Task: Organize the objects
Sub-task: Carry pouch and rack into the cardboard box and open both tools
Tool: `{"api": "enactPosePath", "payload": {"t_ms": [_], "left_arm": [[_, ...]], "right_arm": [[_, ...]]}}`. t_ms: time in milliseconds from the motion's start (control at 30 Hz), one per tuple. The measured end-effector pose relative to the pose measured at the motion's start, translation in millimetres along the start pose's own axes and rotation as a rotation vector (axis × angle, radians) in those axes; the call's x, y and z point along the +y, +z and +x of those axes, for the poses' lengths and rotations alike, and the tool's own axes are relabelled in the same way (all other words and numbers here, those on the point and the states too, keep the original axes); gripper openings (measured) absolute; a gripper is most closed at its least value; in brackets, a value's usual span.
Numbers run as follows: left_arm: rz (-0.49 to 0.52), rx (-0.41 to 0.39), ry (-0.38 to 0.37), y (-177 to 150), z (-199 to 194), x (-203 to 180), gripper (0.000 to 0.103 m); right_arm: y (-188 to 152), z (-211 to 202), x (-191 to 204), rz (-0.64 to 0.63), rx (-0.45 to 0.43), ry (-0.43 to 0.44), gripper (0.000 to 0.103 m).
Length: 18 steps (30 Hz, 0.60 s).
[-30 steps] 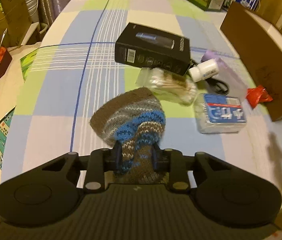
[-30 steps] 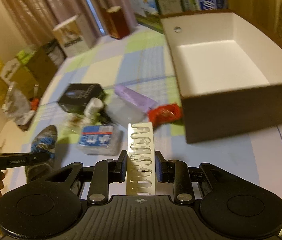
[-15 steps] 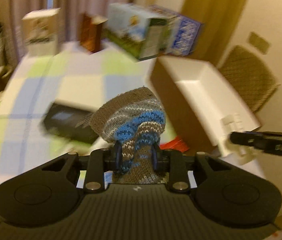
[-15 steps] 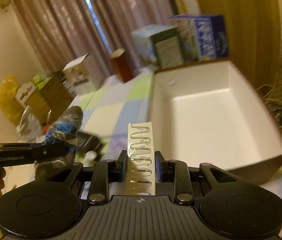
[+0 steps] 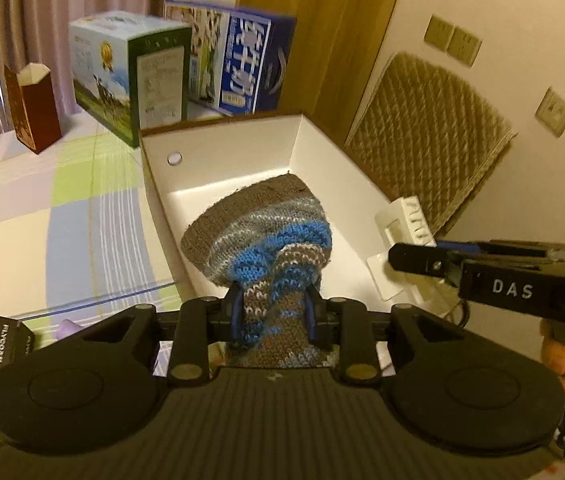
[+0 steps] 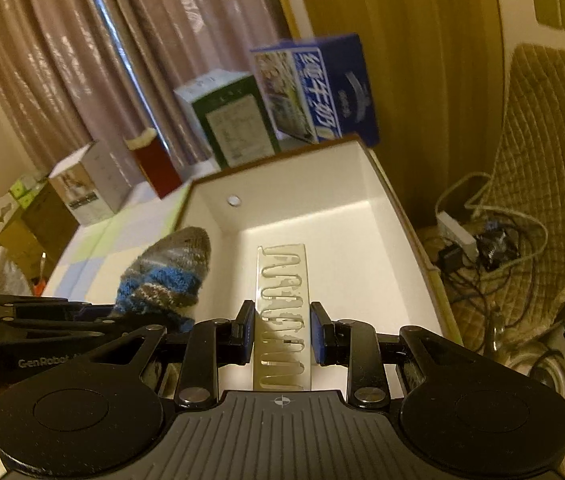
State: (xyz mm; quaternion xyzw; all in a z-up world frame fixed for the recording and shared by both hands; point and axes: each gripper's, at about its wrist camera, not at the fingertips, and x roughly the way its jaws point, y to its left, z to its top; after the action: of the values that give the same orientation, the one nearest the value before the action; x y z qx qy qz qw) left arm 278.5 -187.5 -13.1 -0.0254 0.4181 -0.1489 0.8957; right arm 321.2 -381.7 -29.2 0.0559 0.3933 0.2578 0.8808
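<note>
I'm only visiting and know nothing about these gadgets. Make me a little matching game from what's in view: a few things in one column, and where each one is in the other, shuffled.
Things:
1. knitted sock
2. white plastic strip
3. open white box
4. blue carton

Places:
A. standing behind the white box
B. clamped in the left gripper
C. on the checked tablecloth, nothing lying in it
D. clamped in the right gripper

Pairs: 1-B, 2-D, 3-C, 4-A
</note>
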Motion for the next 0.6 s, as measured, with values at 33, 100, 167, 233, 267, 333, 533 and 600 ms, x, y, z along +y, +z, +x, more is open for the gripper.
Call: {"api": "enactPosePath", "payload": {"t_ms": [33,100,167,233,267,333,533,600], "left_arm": [[-0.002,0.014,0.002,-0.2,7.1,-1.9,0.025],[-0.001,0.042,0.013,-0.4,22.6,-4.4,0.025],[0.006,0.069,0.021,0.2,36.3,-5.9,0.025],[0.008,0.097,0.021,1.3,48.3,-7.7,0.025],[0.01,0.111,0.022,1.9,54.3,-8.3,0.025],[0.021,0.138,0.021,1.3,65.0,-9.6,0.026],[0.099,0.168,0.065,3.3,84.2,-14.7,0.037],[0.098,0.169,0.056,5.1,86.6,-14.2,0.039]], "right_arm": [[-1.6,3.8,-3.7,0.005,0.013,-0.005,0.025],[-5.8,9.9,-10.7,0.008,0.034,-0.02,0.025],[-7.6,18.1,-16.2,0.004,0.06,-0.036,0.025],[-8.6,26.2,-19.4,-0.007,0.085,-0.048,0.025],[-8.8,29.8,-20.3,-0.012,0.096,-0.052,0.025],[-9.3,37.3,-20.7,-0.033,0.115,-0.054,0.025],[-8.8,53.1,-20.5,-0.078,0.158,-0.053,0.025],[-7.5,56.8,-21.3,-0.082,0.166,-0.051,0.025]]}}
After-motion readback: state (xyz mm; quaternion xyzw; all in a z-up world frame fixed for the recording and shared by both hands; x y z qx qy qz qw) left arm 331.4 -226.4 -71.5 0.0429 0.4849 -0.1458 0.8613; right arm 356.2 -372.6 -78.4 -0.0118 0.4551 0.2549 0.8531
